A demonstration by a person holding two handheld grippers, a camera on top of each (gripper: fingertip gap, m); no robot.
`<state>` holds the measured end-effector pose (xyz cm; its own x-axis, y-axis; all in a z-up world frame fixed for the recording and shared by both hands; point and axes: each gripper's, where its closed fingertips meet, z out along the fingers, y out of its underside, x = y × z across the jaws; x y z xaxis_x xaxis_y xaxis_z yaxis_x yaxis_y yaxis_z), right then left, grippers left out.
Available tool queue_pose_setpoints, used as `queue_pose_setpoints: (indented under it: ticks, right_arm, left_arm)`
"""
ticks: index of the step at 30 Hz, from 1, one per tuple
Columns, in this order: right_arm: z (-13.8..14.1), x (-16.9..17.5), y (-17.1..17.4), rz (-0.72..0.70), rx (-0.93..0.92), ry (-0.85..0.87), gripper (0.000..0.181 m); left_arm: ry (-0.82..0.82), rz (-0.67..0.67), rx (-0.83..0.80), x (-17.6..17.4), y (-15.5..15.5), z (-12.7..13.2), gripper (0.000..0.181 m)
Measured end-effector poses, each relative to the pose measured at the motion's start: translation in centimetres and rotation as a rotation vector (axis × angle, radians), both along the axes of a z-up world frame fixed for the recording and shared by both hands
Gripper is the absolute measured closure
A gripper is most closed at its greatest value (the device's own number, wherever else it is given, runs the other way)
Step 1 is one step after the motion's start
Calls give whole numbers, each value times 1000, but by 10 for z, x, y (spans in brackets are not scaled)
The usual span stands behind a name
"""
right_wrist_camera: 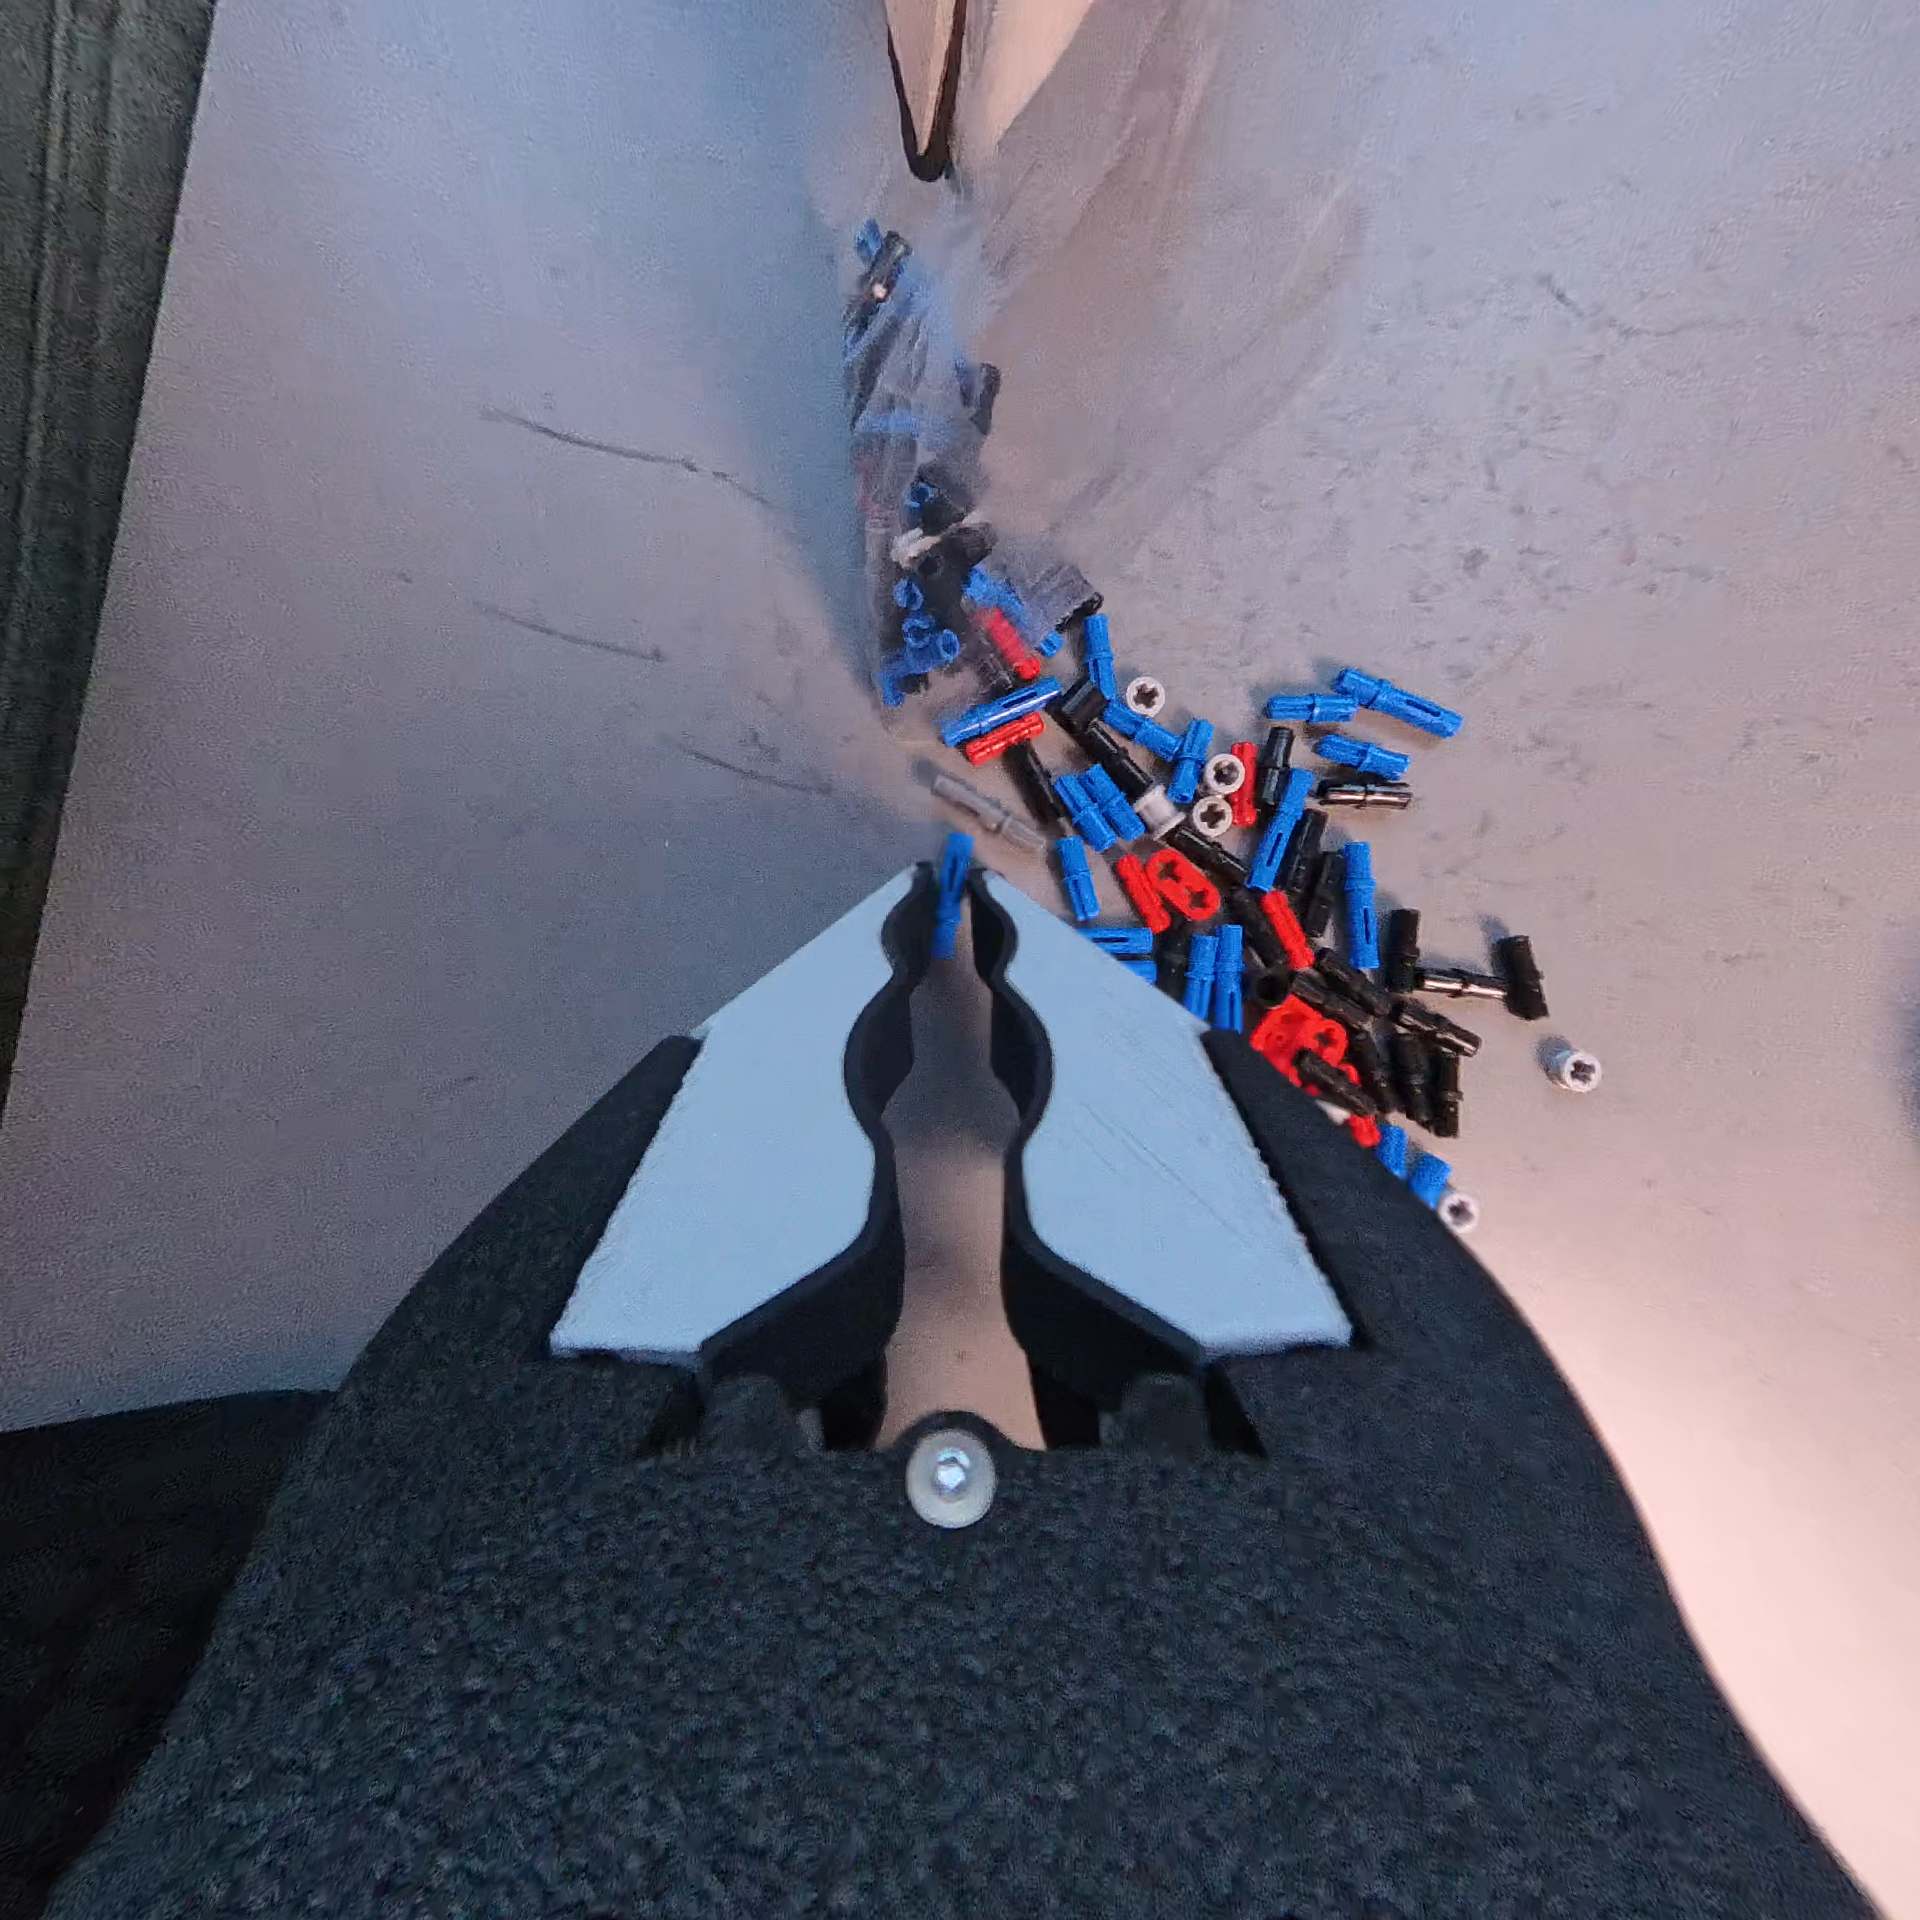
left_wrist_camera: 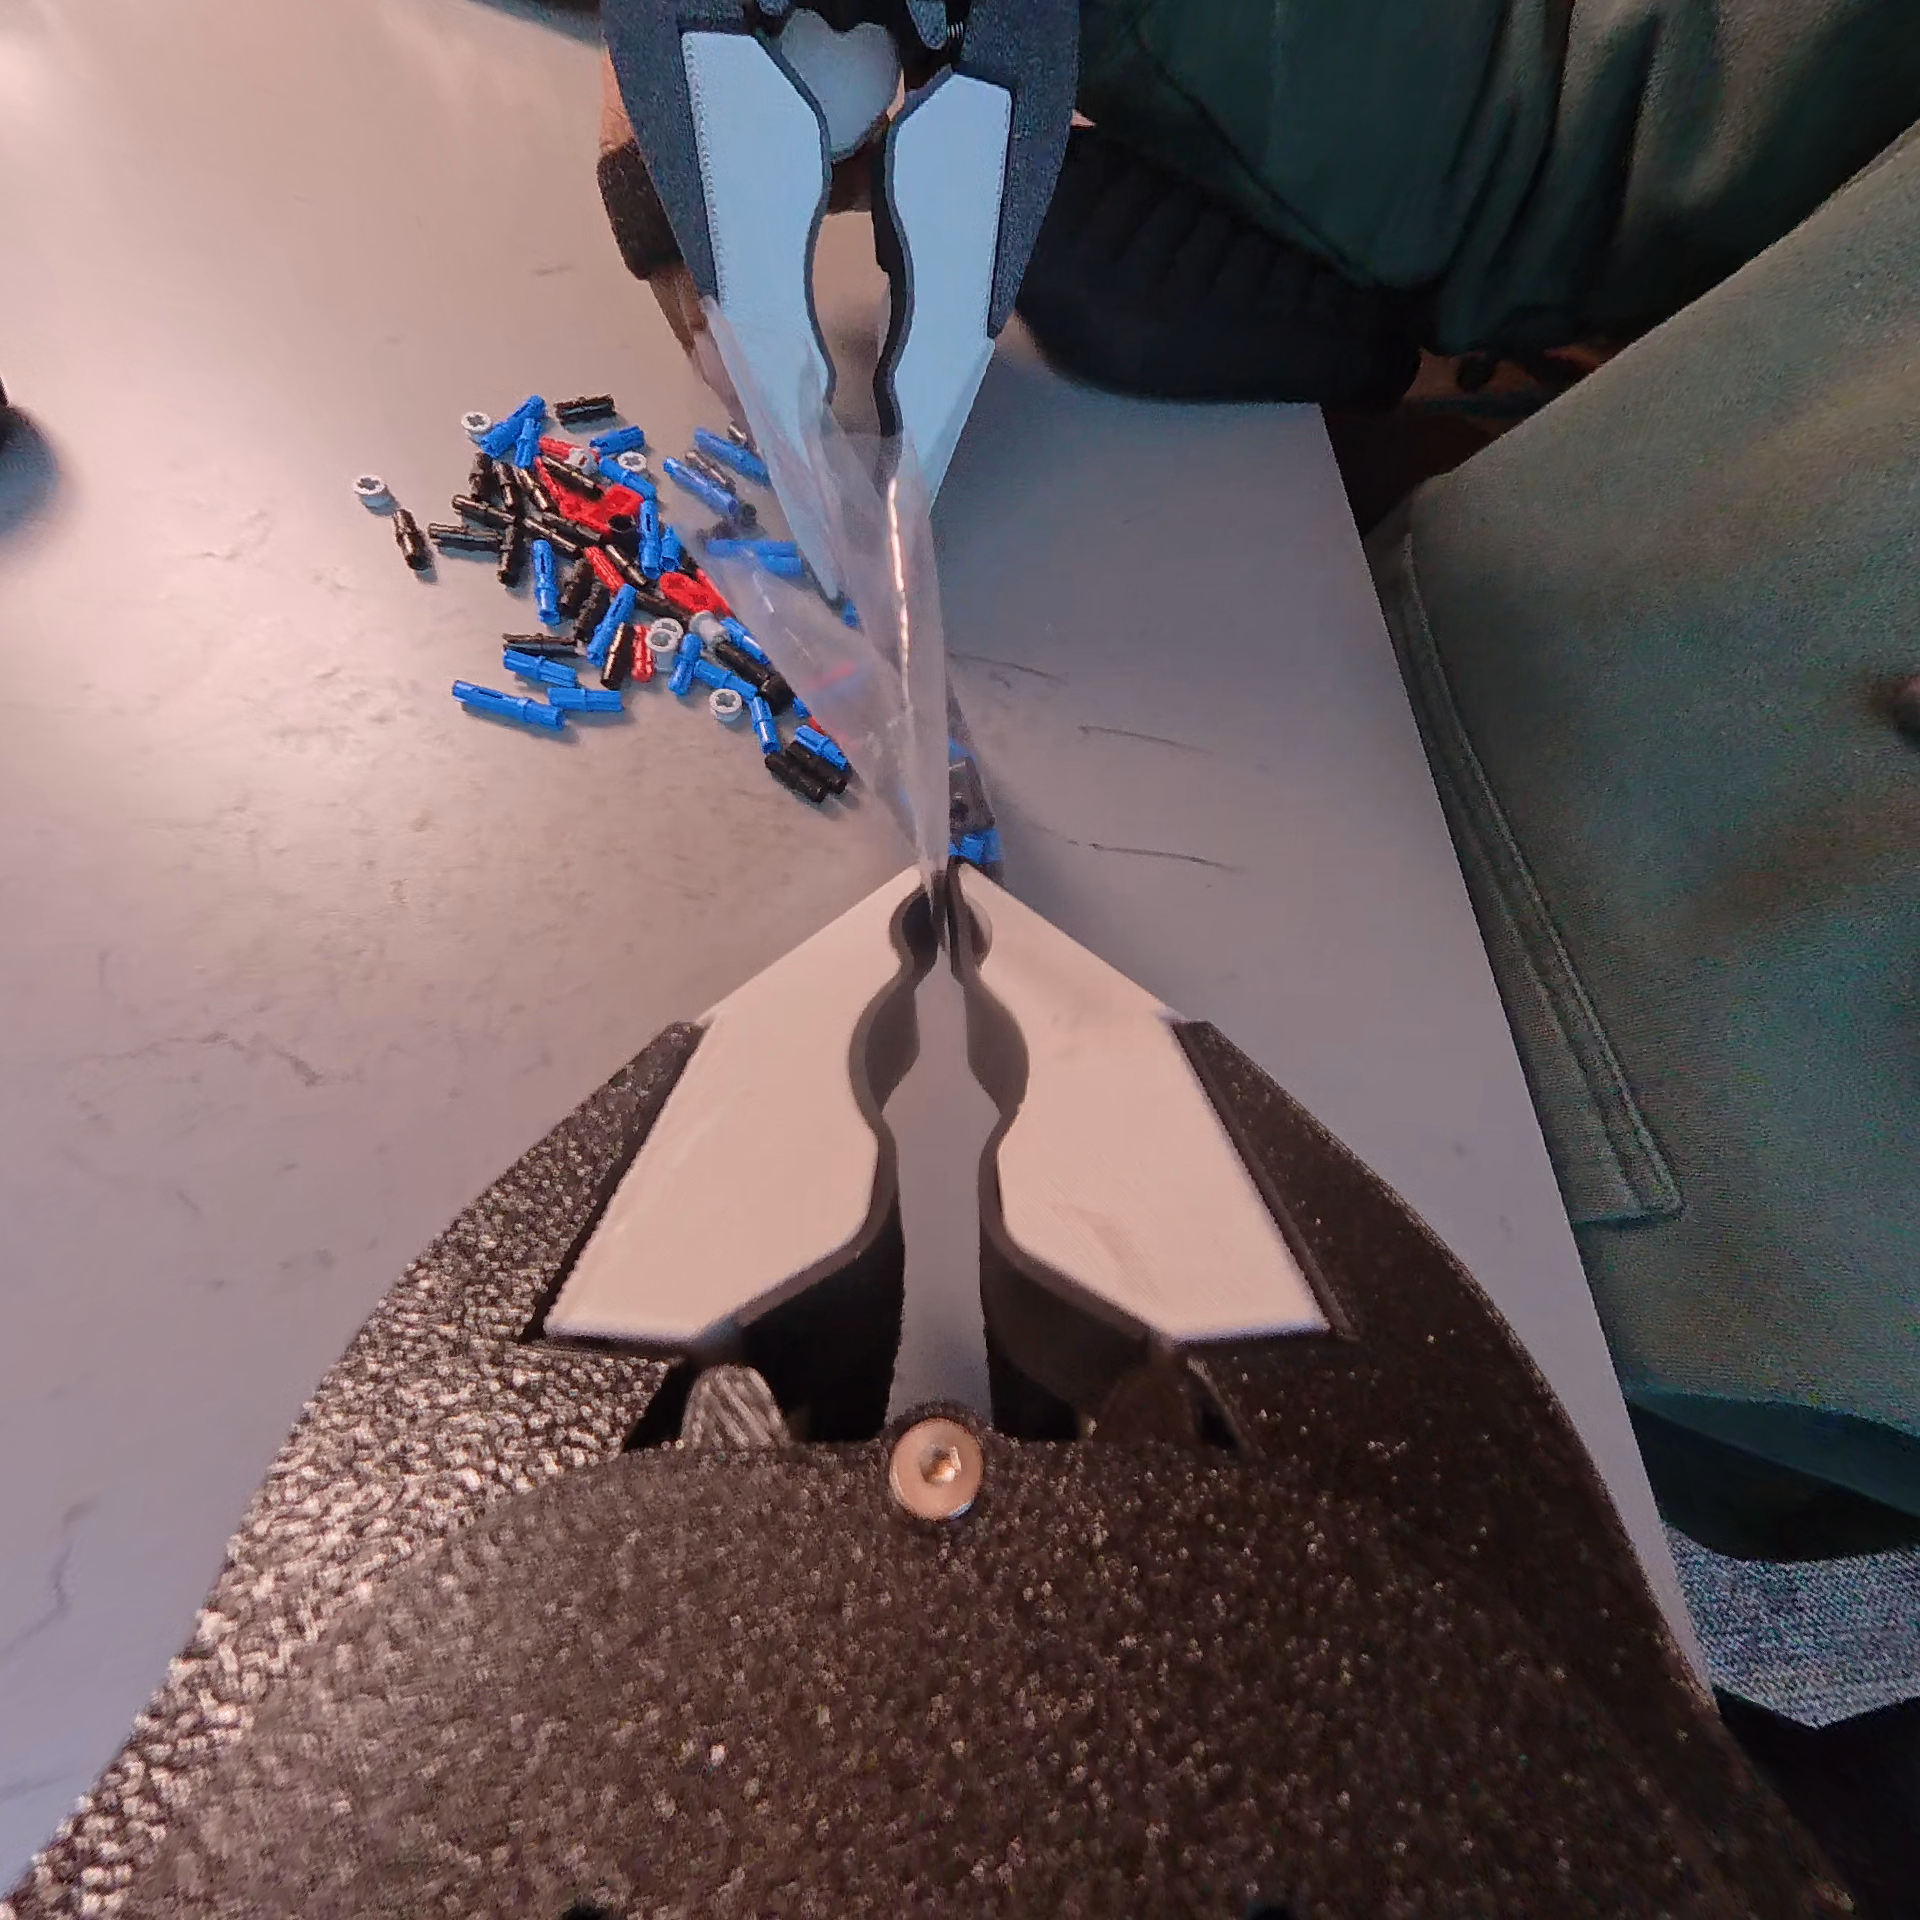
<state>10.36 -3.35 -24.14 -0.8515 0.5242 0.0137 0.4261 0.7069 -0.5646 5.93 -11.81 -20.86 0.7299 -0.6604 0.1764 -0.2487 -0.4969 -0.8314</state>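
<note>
Clear plastic bag (left_wrist_camera: 894,665) is stretched tight between my two grippers, just above the grey table (left_wrist_camera: 260,1039). My left gripper (left_wrist_camera: 943,902) has its jaws squeezed together on one corner of the bag, right at the tips. In my left wrist view the bag runs straight ahead from my jaws to my right gripper (left_wrist_camera: 883,499), which points back at me from the far side. A few small pieces (left_wrist_camera: 971,821) sit inside the bag just in front of my left tips. To the left of the bag, a pile of little blue, black and red pegs (left_wrist_camera: 613,582) lies spilled on the table, with some small grey rings (left_wrist_camera: 372,490) at its edge. To the right of my jaws is the table edge, and past it a green cushion (left_wrist_camera: 1662,831). In my right wrist view, my right gripper (right_wrist_camera: 951,902) has its jaws nearly together, and a blue peg (right_wrist_camera: 951,894) shows right between the tips. I cannot tell if the tips pinch the peg or only the bag. Ahead of my tips the bag (right_wrist_camera: 935,447) runs away with pegs still inside, up to my left gripper (right_wrist_camera: 935,94) at the top. To the right of my jaws lies the spilled pile (right_wrist_camera: 1247,883), touching the side of my right finger.
</note>
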Motion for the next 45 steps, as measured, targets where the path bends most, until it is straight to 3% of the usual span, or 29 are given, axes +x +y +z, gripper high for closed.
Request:
queue_pose_setpoints:
  ticks: [4, 6, 8, 10, 16, 24, 37, 45]
  right_arm:
    - [8, -2, -2, -3, -65, 14, 178]
    - [51, -14, -10, -13, -227, 151, 178]
    - [110, -31, -14, -51, -385, 350, 178]
    - [141, -40, -21, -76, -448, 440, 178]
    - [109, -41, -48, -11, -404, 378, 177]
    - [121, -34, -51, -10, -479, 380, 178]
    - [99, -26, -48, -21, -317, 312, 178]
    - [97, -24, -41, -66, -261, 271, 178]
  left_arm:
    - [26, -2, -8, 2, 1, -4, 181]
    - [39, -4, -2, 3, 3, -5, 181]
    - [36, -2, 19, 5, 5, -1, 181]
    - [36, 0, 53, 6, 8, 4, 181]
    - [50, 9, 101, 7, 11, 11, 181]
    - [58, 12, 82, 6, 9, 6, 180]
    - [39, -7, 83, 8, 5, 8, 172]
    - [37, -45, 124, 9, -2, 14, 181]
